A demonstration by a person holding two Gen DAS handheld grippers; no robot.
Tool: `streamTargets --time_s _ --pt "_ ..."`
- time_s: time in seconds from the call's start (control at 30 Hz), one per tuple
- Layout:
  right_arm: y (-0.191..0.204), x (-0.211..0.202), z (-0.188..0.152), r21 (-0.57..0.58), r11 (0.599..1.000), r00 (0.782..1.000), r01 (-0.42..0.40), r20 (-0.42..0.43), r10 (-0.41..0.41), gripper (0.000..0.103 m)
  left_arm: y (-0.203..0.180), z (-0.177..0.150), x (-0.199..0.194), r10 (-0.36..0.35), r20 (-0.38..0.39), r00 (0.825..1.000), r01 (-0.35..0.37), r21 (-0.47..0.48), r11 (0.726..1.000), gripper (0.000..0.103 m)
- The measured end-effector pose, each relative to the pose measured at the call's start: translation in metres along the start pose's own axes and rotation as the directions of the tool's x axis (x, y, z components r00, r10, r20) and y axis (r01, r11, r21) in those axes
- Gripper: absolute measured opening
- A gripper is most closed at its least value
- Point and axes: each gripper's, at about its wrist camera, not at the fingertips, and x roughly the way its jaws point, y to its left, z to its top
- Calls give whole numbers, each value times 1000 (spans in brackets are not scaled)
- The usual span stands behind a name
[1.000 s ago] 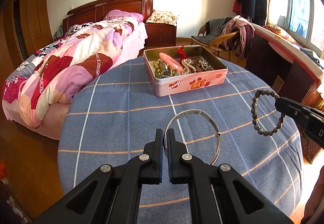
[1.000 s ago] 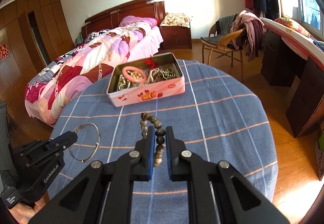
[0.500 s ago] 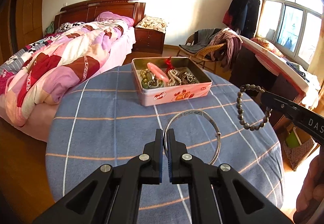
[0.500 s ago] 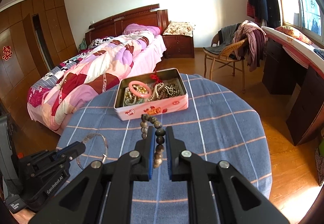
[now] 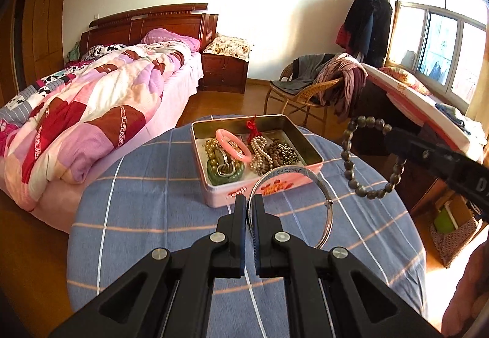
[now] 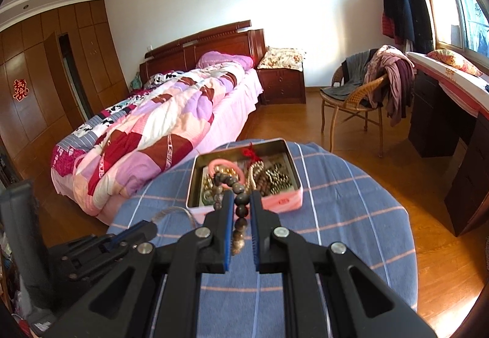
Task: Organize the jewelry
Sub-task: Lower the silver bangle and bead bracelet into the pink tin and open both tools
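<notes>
While your left gripper (image 5: 249, 209) jaws pinch the stiff, slick silver bangle (image 5: 293, 200) by its rim | right gripper (image 6: 240, 206) jaws clamp the limp beaded bracelet (image 5: 366, 154) above the desk (image 5: 152, 200), near the tin (image 5: 308, 151) | bangle blurred in right view; tin's contents tangled.

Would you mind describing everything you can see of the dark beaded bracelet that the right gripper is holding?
The beaded bracelet is a loop of round, dark brownish-grey beads with a dull polish; the material cannot be told for sure. The right gripper is shut on one side of it, a few beads pinched between the blue-lined fingers. The rest hangs free in the air, above the blue checked tablecloth and near the pink tin. From the right wrist view, its top lines up with the tin's contents. Only the gripper touches it.
</notes>
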Motion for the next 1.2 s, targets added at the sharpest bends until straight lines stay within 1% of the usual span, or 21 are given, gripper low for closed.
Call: streamTargets --time_s 0.33,0.63,0.77,0.9,1.0,1.1,1.2 --pt "-9 23 17 50 999 1000 -10 14 9 13 2 19 32 -8 -3 1000 8 -20 1000 3" --pt "-14 53 28 67 998 1000 -16 0 16 13 4 37 62 -18 -3 1000 18 -36 999 3" --pt "-20 70 34 79 997 1000 -15 -11 16 13 8 43 75 -22 -1 1000 22 -50 998 3" --pt "-27 89 40 125 991 998 -50 -24 54 13 15 49 88 -19 1 1000 19 -69 997 3" --pt "-31 107 44 153 986 997 -59 -33 65 13 17 55 101 -10 2 1000 10 -86 996 3" --pt "-36 125 43 177 982 997 -59 -44 68 13 17 58 112 10 1 1000 -10 -77 997 3" --pt "-45 143 39 217 974 995 -58 -65 74 13 18 58 126 11 -12 1000 -12 -81 997 3"
